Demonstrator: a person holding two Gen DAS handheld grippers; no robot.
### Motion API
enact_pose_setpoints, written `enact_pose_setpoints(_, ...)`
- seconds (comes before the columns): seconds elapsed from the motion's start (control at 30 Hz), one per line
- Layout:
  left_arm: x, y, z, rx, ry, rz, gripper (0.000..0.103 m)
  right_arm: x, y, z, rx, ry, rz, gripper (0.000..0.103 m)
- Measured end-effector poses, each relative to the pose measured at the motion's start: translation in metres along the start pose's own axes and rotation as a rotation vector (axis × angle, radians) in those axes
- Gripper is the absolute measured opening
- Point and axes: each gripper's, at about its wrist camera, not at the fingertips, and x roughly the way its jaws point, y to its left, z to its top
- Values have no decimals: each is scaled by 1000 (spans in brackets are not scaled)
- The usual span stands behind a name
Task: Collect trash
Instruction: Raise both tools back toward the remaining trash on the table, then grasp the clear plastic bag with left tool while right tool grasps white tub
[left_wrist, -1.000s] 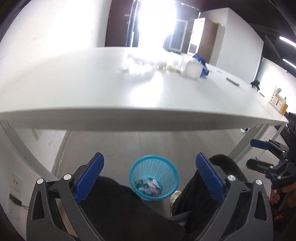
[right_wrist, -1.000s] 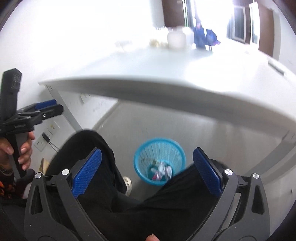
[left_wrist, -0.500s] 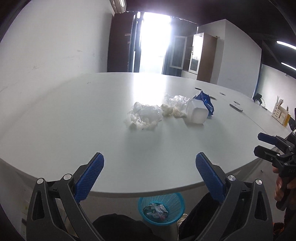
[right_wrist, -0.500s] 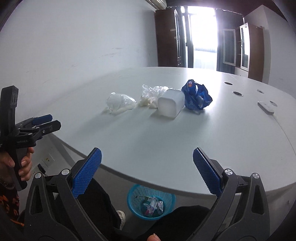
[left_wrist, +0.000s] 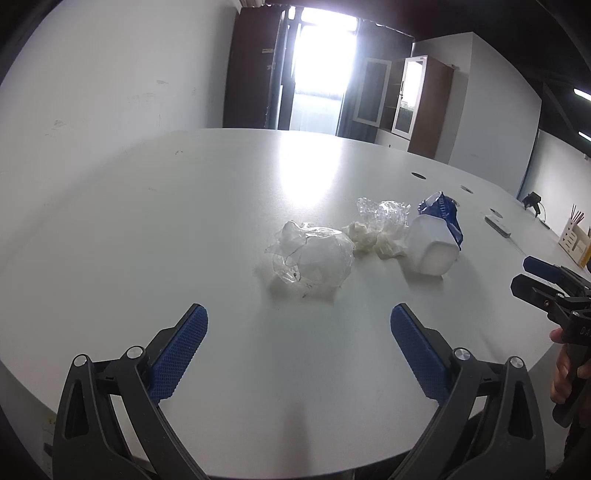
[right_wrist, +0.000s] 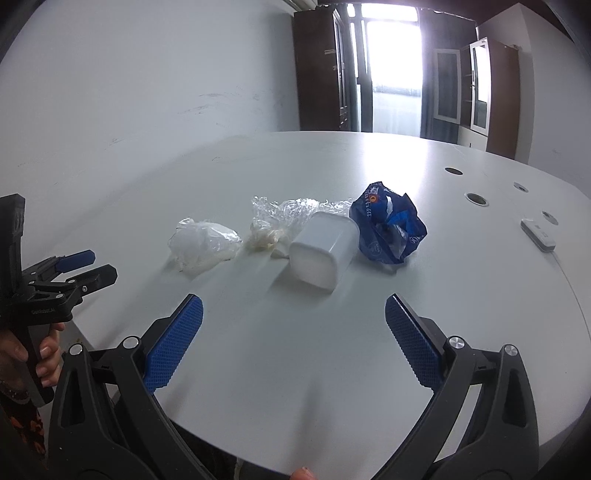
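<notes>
Trash lies in a row on the white table (left_wrist: 147, 240): a crumpled clear plastic bag (left_wrist: 312, 258) (right_wrist: 203, 243), a wad of clear film and tissue (left_wrist: 376, 229) (right_wrist: 273, 225), a white plastic tub on its side (left_wrist: 430, 247) (right_wrist: 323, 253) and a crumpled blue wrapper (left_wrist: 443, 214) (right_wrist: 388, 225). My left gripper (left_wrist: 299, 347) is open and empty, over the table short of the clear bag. My right gripper (right_wrist: 293, 336) is open and empty, short of the tub.
A white remote-like device (right_wrist: 537, 234) lies at the table's right. Round cable holes (right_wrist: 476, 198) sit beyond the trash. A wooden holder (left_wrist: 572, 240) stands far right. Dark cabinets and a bright door (left_wrist: 321, 74) are behind the table.
Both grippers have risen from below the table edge, where a blue bin showed, to above the tabletop. They have moved closer to the trash. The bin is out of view.
</notes>
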Motion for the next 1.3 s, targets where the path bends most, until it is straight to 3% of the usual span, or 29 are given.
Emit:
enact_pose_setpoints(0.23, 32, 3, 22, 4, 48, 6, 97, 36, -3, 27, 15, 35, -2, 94)
enact_pose_setpoints(0.47, 58, 12, 41, -58, 89, -3, 97, 83, -14, 49, 51, 110, -35, 91)
enact_pose_setpoints(1.0, 112, 5, 50, -50, 221, -3, 95, 141, -23, 53, 101, 250, -61, 70)
enact_pose_setpoints(1.1, 112, 6, 47, -43, 229, -8, 83, 140, -23, 52, 93, 246, -50, 67)
enact_pose_setpoints(1.17, 114, 4, 44, -34, 243, -26, 52, 137, -23, 51, 84, 241, -44, 66)
enact_pose_setpoints(1.3, 110, 6, 37, -46, 222, -33, 32, 128, -24, 44, 83, 225, -31, 63)
